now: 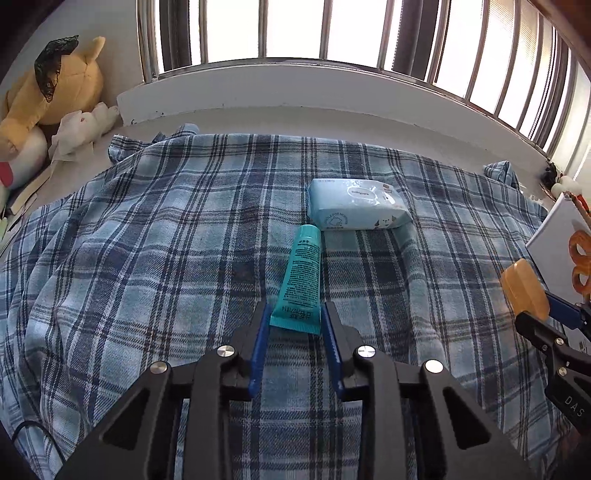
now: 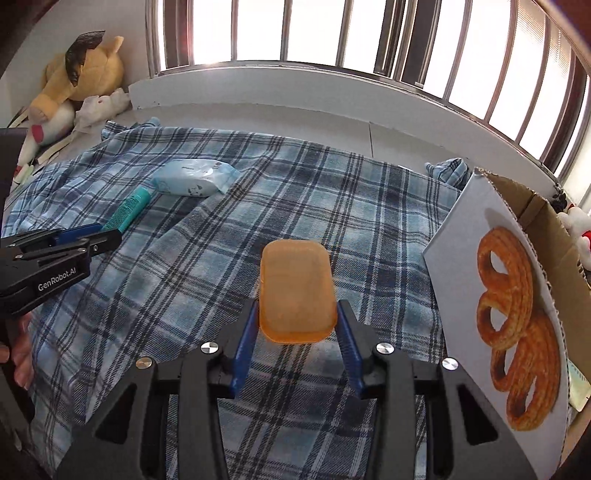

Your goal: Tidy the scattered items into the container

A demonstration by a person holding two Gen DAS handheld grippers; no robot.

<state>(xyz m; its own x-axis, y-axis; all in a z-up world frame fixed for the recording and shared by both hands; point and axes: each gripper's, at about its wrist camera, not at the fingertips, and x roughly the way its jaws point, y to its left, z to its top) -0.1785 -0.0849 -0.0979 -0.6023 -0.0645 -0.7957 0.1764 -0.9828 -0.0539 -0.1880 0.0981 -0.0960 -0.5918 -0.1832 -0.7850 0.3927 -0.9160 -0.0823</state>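
Observation:
My left gripper [image 1: 294, 314] is shut on the crimped end of a teal tube [image 1: 301, 275], which points away over the plaid cloth; it also shows in the right wrist view [image 2: 129, 212]. My right gripper [image 2: 297, 314] is shut on an orange soap box [image 2: 295, 291] and holds it above the cloth, left of the cardboard box [image 2: 517, 325] with a pretzel print. The soap box also shows at the right edge of the left wrist view [image 1: 524, 290]. A pale blue wet-wipes pack [image 1: 356, 203] lies on the cloth just beyond the tube.
A blue plaid cloth [image 1: 166, 240] covers the surface. Plush toys [image 1: 55, 96] sit at the far left corner. A barred window [image 1: 295, 29] and a white sill run along the back. The cardboard box's open top shows brown flaps [image 2: 532, 206].

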